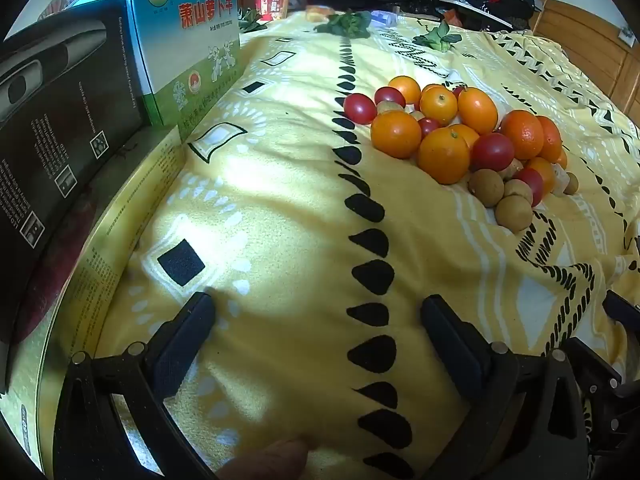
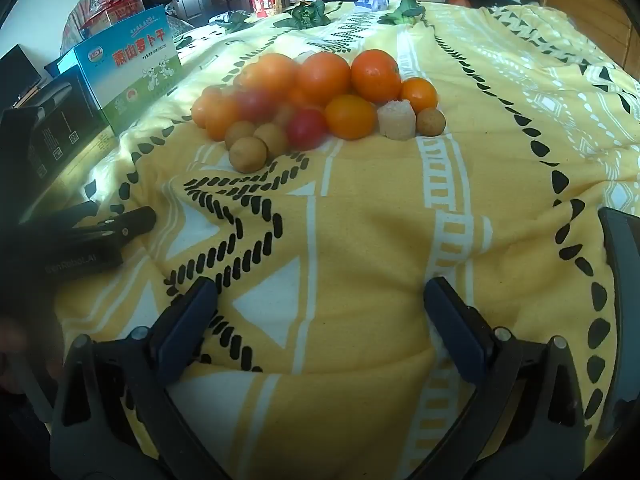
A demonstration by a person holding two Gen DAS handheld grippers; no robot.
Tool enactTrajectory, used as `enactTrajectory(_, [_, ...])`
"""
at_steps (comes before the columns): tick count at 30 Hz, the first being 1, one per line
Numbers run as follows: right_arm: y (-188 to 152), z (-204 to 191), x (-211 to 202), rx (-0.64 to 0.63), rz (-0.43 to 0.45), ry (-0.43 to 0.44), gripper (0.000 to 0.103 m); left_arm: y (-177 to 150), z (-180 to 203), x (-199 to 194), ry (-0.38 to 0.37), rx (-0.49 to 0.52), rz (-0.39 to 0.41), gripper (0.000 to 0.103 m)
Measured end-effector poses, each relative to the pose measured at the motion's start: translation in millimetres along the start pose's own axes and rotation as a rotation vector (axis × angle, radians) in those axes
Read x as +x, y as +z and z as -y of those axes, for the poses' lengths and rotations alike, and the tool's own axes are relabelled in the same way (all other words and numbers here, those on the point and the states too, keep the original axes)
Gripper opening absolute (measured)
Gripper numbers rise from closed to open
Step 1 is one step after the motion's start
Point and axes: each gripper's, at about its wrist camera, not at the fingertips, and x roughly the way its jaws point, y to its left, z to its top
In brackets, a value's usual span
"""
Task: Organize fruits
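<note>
A mixed pile of fruit lies on a yellow patterned cloth (image 1: 280,184): several oranges (image 1: 443,155), red cherry tomatoes (image 1: 493,151) and brown longans (image 1: 513,213). In the right wrist view the same pile shows with oranges (image 2: 375,75), a tomato (image 2: 306,128), longans (image 2: 248,154) and a pale cut chunk (image 2: 396,119). My left gripper (image 1: 318,312) is open and empty, well short of the pile, which lies ahead to its right. My right gripper (image 2: 320,292) is open and empty, short of the pile. The left gripper's body (image 2: 92,236) shows at the left of the right wrist view.
A blue-green printed box (image 1: 188,40) and a black box (image 1: 64,108) stand on a flat yellow box (image 1: 120,216) at the left. Green leaves (image 1: 348,24) and a red cup (image 1: 272,6) lie at the far end. A wooden headboard (image 1: 592,40) is at the right.
</note>
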Motion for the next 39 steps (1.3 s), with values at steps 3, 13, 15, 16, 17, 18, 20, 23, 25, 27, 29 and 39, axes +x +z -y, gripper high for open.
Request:
enactTrajectory(3, [0.0, -0.5, -0.2, 0.000, 0.000, 0.001, 0.103, 0.1, -1.1, 0.0, -0.004, -0.003, -0.001, 0.103])
enactTrajectory(13, [1.1, -4.6, -1.4, -0.002, -0.001, -0.004, 0.103, 2.5, 2.5, 2.7, 0.006, 0.004, 0.000, 0.103])
enactTrajectory(15, [2.9, -2.5, 2.4, -0.001, 0.000, -0.003, 0.103, 2.1, 2.1, 2.7, 0.006, 0.004, 0.000, 0.103])
enactTrajectory(16, [1.5, 0.8, 2.4, -0.003, 0.003, 0.001, 0.103, 2.2, 2.3, 2.8, 0.006, 0.004, 0.000, 0.103])
enactTrajectory(17, [1.4, 1.1, 2.3, -0.003, 0.003, 0.001, 0.103, 2.1, 2.2, 2.9, 0.005, 0.004, 0.000, 0.103])
enactTrajectory(18, [1.4, 0.8, 2.2, -0.003, 0.003, 0.001, 0.103, 2.2, 2.4, 3.0, 0.006, 0.004, 0.000, 0.103])
enactTrajectory(20, [1.6, 1.0, 2.2, -0.003, 0.003, 0.001, 0.103, 2.2, 2.4, 3.2, 0.007, 0.005, -0.001, 0.103])
enactTrajectory(23, [1.6, 0.6, 2.2, -0.003, 0.003, 0.000, 0.103, 2.0, 0.9, 3.9, 0.009, 0.006, -0.002, 0.103])
enactTrajectory(25, [1.7, 0.6, 2.1, -0.002, 0.003, 0.001, 0.103, 1.7, 0.8, 5.2, 0.010, 0.007, -0.002, 0.103])
enactTrajectory(27, [1.7, 0.2, 2.1, -0.002, 0.003, 0.000, 0.103, 2.2, 0.7, 5.6, 0.012, 0.009, -0.004, 0.103])
enactTrajectory(29, [1.4, 0.5, 1.5, -0.002, 0.005, 0.001, 0.103, 2.8, 0.6, 5.9, 0.012, 0.009, -0.005, 0.103])
enactTrajectory(39, [2.0, 1.0, 0.3, -0.001, 0.006, 0.003, 0.103, 2.5, 0.6, 5.6, 0.014, 0.010, -0.005, 0.103])
